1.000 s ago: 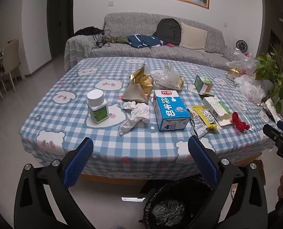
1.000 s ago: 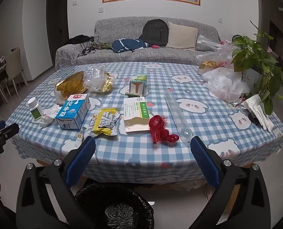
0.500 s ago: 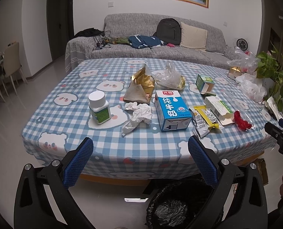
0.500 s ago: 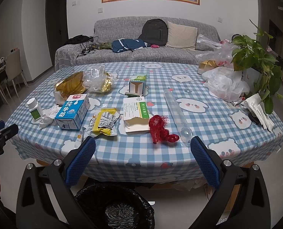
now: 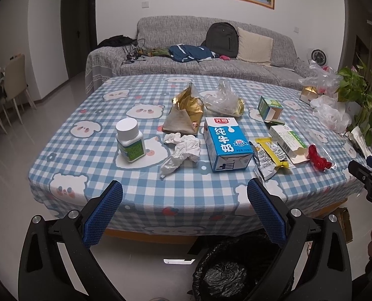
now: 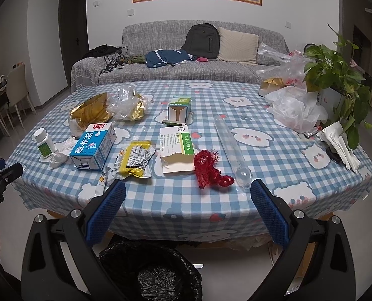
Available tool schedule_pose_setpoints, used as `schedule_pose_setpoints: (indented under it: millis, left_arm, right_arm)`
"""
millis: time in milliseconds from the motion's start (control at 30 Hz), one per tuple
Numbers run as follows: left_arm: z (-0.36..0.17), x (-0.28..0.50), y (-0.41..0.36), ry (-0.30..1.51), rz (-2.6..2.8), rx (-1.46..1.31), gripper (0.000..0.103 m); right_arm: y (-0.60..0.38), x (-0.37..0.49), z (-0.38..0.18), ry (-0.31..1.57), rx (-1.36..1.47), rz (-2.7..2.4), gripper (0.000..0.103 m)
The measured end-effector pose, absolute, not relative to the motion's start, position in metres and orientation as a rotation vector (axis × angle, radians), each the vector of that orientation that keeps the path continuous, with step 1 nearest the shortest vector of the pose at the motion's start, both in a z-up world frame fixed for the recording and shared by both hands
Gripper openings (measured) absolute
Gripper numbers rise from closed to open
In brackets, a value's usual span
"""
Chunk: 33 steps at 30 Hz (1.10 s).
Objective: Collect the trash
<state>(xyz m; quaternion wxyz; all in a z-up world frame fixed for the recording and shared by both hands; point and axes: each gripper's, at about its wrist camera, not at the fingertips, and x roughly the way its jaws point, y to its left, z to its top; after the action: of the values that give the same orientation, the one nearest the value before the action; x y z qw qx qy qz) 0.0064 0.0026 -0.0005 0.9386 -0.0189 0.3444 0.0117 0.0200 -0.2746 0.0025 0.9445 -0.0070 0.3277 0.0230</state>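
Hovering short of the table (image 5: 68, 193), the left gripper (image 5: 184, 210) had eased slightly closer and higher than a second before, so the carton (image 5: 226, 146), tissue (image 5: 183, 150) and bottle (image 5: 130, 141) sat a little lower in its view, while the right gripper (image 6: 187, 209) had barely shifted before the red net (image 6: 208, 169) and wrapper (image 6: 134, 159). Both grippers were spread wide and empty, all the trash lay untouched on the cloth, and the black-lined bin (image 6: 149, 273) waited on the floor beneath the near edge, so collecting looked only about to begin.
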Motion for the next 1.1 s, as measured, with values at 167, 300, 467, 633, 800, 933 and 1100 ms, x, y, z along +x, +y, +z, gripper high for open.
schedule_pose_setpoints:
  millis: [167,300,467,633,800,933,1100]
  left_arm:
    - [-0.0013,0.0066,0.0035,0.705,0.022,-0.036,0.097]
    - [-0.0017,0.0068,0.0032,0.707,0.022,-0.038,0.097]
    - [-0.0021,0.0072,0.0027,0.709,0.020,-0.035,0.097]
    - [-0.0020,0.0075,0.0008,0.711,0.017,-0.035,0.097]
    - [-0.0019,0.0076,0.0005,0.711,0.017,-0.035,0.097]
    - [-0.0020,0.0078,0.0002,0.713,0.018,-0.036,0.097]
    - [-0.0021,0.0079,-0.0002,0.714,0.017,-0.035,0.097]
  right_arm:
    - [-0.2743,0.0199,0.0029,0.668,-0.014,0.047,0.095]
    - [-0.2757,0.0211,0.0020,0.670,-0.014,0.046,0.095]
    - [-0.2759,0.0214,0.0020,0.670,-0.014,0.046,0.095]
    - [-0.2752,0.0212,0.0025,0.670,-0.015,0.045,0.095]
    - [-0.2757,0.0212,0.0022,0.669,-0.015,0.044,0.095]
    - [-0.2772,0.0224,0.0013,0.671,-0.013,0.041,0.095]
    - [-0.2774,0.0224,0.0013,0.671,-0.013,0.043,0.095]
